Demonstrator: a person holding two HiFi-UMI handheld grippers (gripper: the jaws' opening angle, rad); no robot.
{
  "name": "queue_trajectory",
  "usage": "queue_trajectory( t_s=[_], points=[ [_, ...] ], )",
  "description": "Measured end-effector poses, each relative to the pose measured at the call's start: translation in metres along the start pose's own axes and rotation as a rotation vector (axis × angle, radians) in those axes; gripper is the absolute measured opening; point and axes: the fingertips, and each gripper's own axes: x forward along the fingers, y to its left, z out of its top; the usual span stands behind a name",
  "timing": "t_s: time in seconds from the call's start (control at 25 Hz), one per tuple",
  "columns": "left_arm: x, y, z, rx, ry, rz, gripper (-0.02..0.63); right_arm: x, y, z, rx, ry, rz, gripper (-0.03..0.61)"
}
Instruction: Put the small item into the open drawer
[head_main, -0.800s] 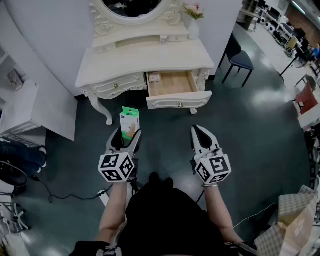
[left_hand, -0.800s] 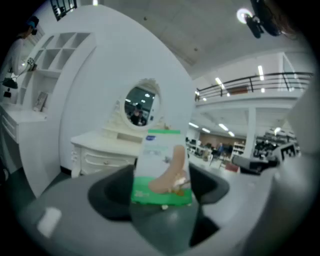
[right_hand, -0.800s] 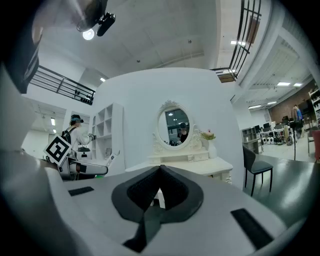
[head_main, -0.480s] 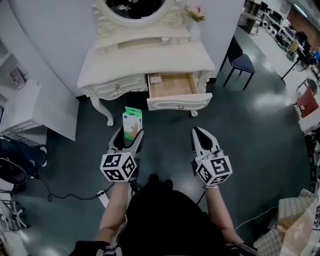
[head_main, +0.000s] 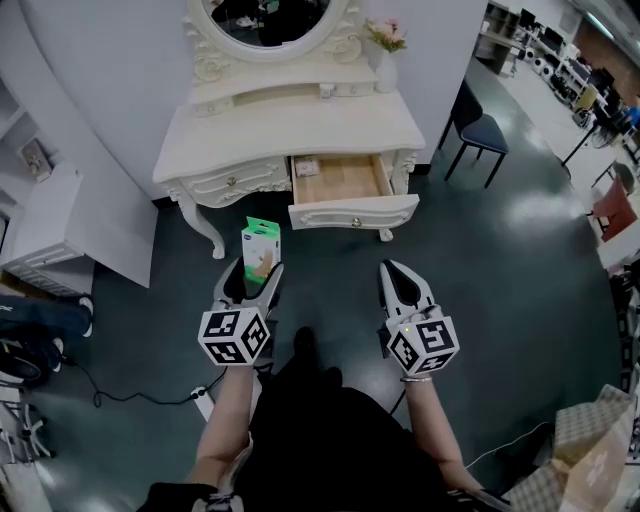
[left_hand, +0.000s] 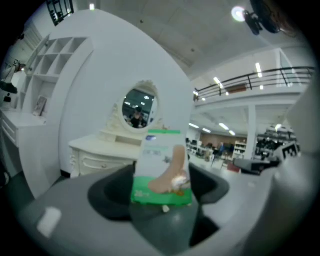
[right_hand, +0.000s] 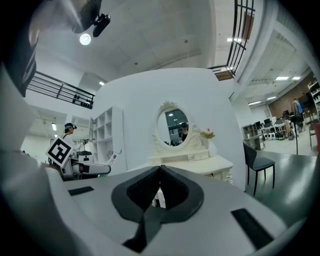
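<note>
Small box gripped in the left gripper – open drawer ahead.
The left jaws clamp the box upright. It is green and white with a pictured foot, its print too blurred to read. The right gripper is clenched on nothing. Beyond, the drawer stands pulled out of the dressing table front edge, right of centre.

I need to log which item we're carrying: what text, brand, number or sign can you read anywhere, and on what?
No text can be quoted.
Box in the left gripper: print too blurred to read; only a foot picture shows.
Marker cubes: black-and-white square patterns, no words.
</note>
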Motion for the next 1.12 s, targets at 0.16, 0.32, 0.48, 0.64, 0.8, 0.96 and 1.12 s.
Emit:
queue_trajectory(
  t_s=[0.16, 0.32, 0.48, 0.64, 0.8, 0.96, 1.12],
  points=[
    [0.011, 0.001, 0.003, 0.0, 0.001, 0.005, 0.351, 0.008, -0.006, -0.001, 0.007, 0.008, 0.004, -0.003],
    [0.029, 0.006, 0.006, 0.01, 0.007, -0.004, 0.351, 0.023, -0.016, 0.002, 0.011, 0.005, -0.005, -0.003],
    [0.054, 0.018, 0.011, 0.004, 0.009, -0.003, 0.351, 0.046, -0.029, 0.006, 0.009, 0.002, -0.018, -0.003],
    [0.087, 0.032, 0.017, -0.004, 0.01, -0.003, 0.351, 0.075, -0.044, 0.008, 0.007, 0.008, -0.026, -0.003],
    [0.123, 0.05, 0.025, -0.024, 0.013, -0.012, 0.351, 0.114, -0.059, 0.008, 0.01, 0.016, -0.031, -0.003],
    [0.161, 0.069, 0.041, -0.024, 0.012, -0.022, 0.351, 0.155, -0.072, 0.012, 0.016, 0.019, -0.037, -0.003],
    [0.199, 0.087, 0.054, -0.004, 0.019, -0.038, 0.351, 0.194, -0.084, 0.016, 0.017, 0.024, -0.054, -0.003]
  ],
)
